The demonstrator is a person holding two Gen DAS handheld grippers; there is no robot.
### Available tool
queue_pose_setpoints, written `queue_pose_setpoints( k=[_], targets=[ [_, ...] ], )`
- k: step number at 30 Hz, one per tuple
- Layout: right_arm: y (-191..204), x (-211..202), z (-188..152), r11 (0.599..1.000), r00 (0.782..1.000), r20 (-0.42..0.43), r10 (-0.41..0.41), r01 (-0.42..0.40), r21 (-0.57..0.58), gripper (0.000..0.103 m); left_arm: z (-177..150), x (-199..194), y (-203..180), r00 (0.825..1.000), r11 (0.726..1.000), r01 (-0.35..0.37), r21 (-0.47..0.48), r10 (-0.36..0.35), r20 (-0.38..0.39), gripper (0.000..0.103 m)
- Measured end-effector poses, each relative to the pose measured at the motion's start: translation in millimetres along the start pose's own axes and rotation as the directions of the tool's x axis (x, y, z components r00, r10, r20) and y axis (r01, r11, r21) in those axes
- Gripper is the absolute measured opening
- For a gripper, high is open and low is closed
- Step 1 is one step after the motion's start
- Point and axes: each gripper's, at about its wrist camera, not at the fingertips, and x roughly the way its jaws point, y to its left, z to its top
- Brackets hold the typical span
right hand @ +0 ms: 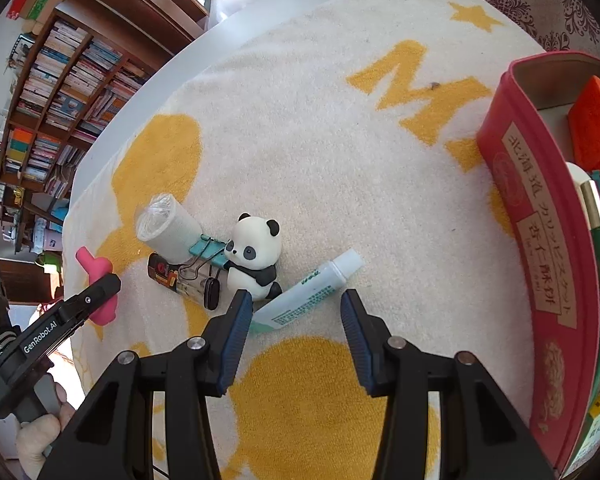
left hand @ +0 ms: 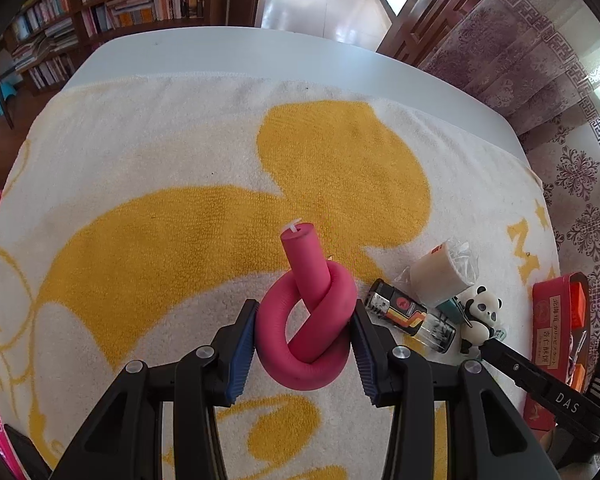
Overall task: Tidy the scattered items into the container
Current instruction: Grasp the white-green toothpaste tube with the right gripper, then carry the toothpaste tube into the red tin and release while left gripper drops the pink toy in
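Note:
My left gripper (left hand: pixel 304 332) is shut on a knotted pink foam tube (left hand: pixel 306 320), both pads pressed on the knot; the tube also shows in the right wrist view (right hand: pixel 96 276). My right gripper (right hand: pixel 296 316) is open and empty, just above a white-green tube of cream (right hand: pixel 308 292) lying on the towel. A panda figure (right hand: pixel 256 256), a teal binder clip (right hand: pixel 208 250), a lighter (right hand: pixel 172 280) and a wrapped white roll (right hand: pixel 164 228) lie in a cluster. The red tin box (right hand: pixel 540 240) at the right holds several items.
A white towel with yellow patterns (left hand: pixel 180 160) covers the table. The cluster and red box (left hand: pixel 556 332) lie right of my left gripper. Bookshelves (left hand: pixel 100 8) stand behind the table. The right gripper's finger (left hand: pixel 540 380) reaches in from the right.

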Motion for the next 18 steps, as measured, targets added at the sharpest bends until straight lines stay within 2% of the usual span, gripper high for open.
queue_pose_setpoints(
  k=[3, 6, 8, 11, 18],
  targets=[
    [13.7, 4.8, -5.8, 0.996, 0.999, 0.009, -0.04, 0.041, -0.081, 0.048, -8.8, -4.3, 1.3, 1.0, 1.0, 0.007, -0.01, -0.007, -0.006, 0.046],
    [19.4, 5.6, -14.1, 0.98, 0.993, 0.046, -0.105, 0.111, -0.167, 0.035, -19.2, -11.2, 3.3, 1.0, 1.0, 0.008, -0.012, -0.008, -0.011, 0.046],
    [16.4, 4.4, -16.6, 0.973, 0.991, 0.058, -0.12, 0.129, -0.192, 0.02, -23.4, -10.3, 1.5, 1.0, 1.0, 0.012, -0.013, -0.012, -0.02, 0.046],
    [5.6, 0.7, -17.7, 0.978, 0.994, 0.039, -0.103, 0.108, -0.18, 0.009, -32.6, -14.6, 0.2, 1.0, 1.0, 0.016, -0.019, -0.016, -0.026, 0.046],
    [-23.7, -24.3, -43.5, 0.991, 1.0, -0.007, -0.006, 0.005, -0.133, 0.009, -49.7, -27.5, -14.7, 1.0, 1.0, 0.024, -0.006, -0.024, -0.015, 0.046]
  ],
)
